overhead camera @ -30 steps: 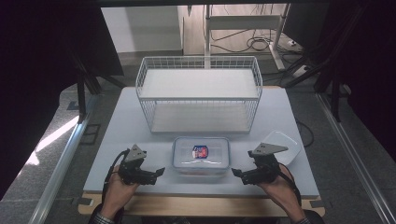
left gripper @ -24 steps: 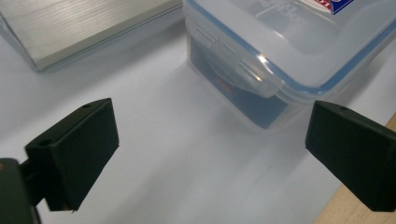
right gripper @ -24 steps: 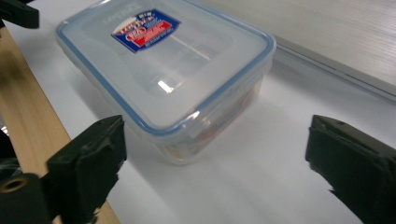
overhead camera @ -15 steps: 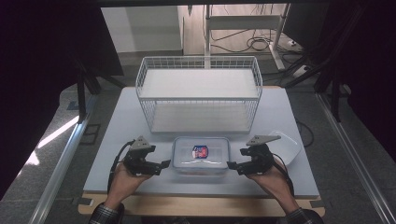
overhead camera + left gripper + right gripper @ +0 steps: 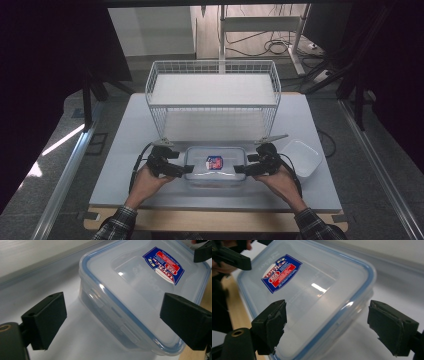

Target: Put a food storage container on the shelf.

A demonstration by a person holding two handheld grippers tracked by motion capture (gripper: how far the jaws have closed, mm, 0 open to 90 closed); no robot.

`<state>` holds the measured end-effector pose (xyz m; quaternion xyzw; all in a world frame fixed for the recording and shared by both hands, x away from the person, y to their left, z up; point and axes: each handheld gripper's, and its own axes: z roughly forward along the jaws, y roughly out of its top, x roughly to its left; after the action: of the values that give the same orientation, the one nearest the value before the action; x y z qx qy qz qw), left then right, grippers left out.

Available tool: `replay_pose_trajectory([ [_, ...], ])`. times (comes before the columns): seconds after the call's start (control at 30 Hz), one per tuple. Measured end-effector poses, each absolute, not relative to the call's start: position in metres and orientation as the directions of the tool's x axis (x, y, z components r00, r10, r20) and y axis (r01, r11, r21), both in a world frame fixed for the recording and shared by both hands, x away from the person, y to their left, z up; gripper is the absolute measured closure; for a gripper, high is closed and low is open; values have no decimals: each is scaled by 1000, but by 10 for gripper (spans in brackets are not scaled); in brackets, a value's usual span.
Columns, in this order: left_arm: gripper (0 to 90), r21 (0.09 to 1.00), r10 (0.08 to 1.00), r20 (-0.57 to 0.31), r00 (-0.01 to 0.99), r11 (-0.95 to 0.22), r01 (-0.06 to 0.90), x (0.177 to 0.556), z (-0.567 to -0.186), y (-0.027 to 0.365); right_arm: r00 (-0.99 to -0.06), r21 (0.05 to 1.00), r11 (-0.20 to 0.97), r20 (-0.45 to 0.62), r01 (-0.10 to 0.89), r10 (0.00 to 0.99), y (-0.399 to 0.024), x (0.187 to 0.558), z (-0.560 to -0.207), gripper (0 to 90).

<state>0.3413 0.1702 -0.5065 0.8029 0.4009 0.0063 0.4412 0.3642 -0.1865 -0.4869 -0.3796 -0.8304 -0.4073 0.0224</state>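
A clear plastic container (image 5: 215, 167) with a blue-rimmed lid and a red-and-blue label sits on the table's near middle. My left gripper (image 5: 187, 170) is at its left end and my right gripper (image 5: 239, 170) at its right end. In the left gripper view the container (image 5: 140, 297) lies between the jaws of the left gripper (image 5: 112, 312), which stand wide and have just been opening. In the right gripper view the right gripper (image 5: 329, 315) straddles the container's end (image 5: 312, 297) the same way, its jaws also just opening. I see neither pair pressing on it.
A white wire basket (image 5: 212, 95) stands on legs behind the container. A shallow white tray (image 5: 301, 156) lies to the right of my right hand. The grey table (image 5: 125, 150) has bare room on the left, and its wooden front edge (image 5: 215, 220) is close below my hands.
Both hands have moved inward from the sides, so each gripper's jaws now reach around an end of the container. The container has not moved.
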Motion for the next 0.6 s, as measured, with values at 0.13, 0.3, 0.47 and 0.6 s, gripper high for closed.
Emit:
replay_pose_trajectory([
  [0.13,87,688,594,-438,675,-262,677,347,-515,177,-688,622,364,421,693,591,-187,369,-492,155],
  [0.3,108,648,514,-519,683,-283,707,347,-521,165,-663,592,348,472,727,580,-187,370,-495,171],
  [0.47,153,648,524,-514,680,-282,707,342,-516,168,-641,572,333,504,750,579,-193,365,-493,246],
  [0.6,206,657,530,-486,695,-303,690,330,-512,170,-627,574,307,519,759,581,-198,358,-490,340],
])
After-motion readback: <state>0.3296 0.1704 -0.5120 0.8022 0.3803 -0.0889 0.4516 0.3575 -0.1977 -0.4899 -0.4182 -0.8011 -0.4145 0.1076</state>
